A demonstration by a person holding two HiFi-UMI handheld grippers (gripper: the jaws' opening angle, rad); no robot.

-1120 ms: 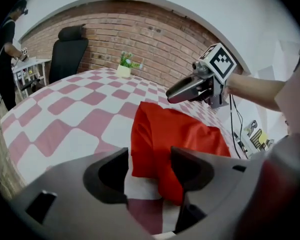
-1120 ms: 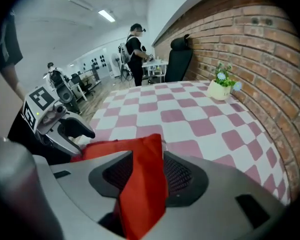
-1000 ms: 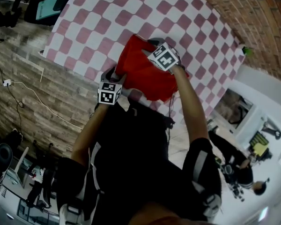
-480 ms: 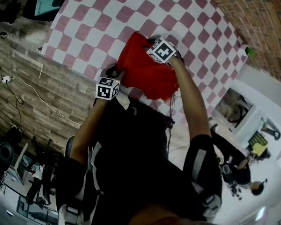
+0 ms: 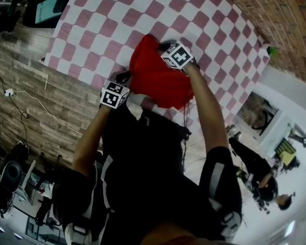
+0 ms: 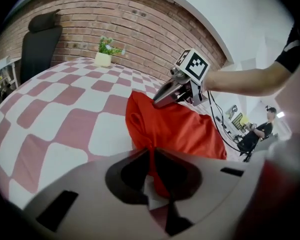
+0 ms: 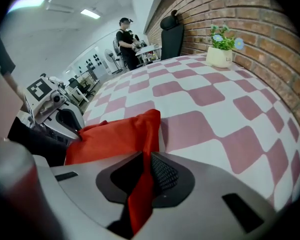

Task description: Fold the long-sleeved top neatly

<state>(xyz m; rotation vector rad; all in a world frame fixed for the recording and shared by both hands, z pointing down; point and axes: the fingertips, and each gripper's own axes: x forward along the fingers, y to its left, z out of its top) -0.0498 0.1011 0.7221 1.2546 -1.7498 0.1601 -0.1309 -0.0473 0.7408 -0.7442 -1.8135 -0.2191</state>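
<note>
The red top (image 5: 155,78) lay bunched at the near edge of the table (image 5: 86,32), just in front of the person's body; beyond it the pink-and-white checked cloth (image 5: 143,14) ran bare all the way across, leaving wide room on the far side. A brick wall (image 7: 250,14) closed off one long side of the table; a potted plant (image 7: 221,49) stood at the far corner close to that wall, well apart from the top; a black chair (image 6: 40,39) stood past the far end. The top's upper fold stood up as a ridge, with one corner reaching out over the cloth.

The left gripper (image 6: 151,151) sat right at the table's near edge; its jaws were closing, nearly together, with a thin pleat of red fabric pinched between the tips. The right gripper (image 7: 146,156) was on the opposite side of the top, angled steeply down; its jaws were closing too, and a fold of the top ran between them, pressed against the textured pad.
</note>
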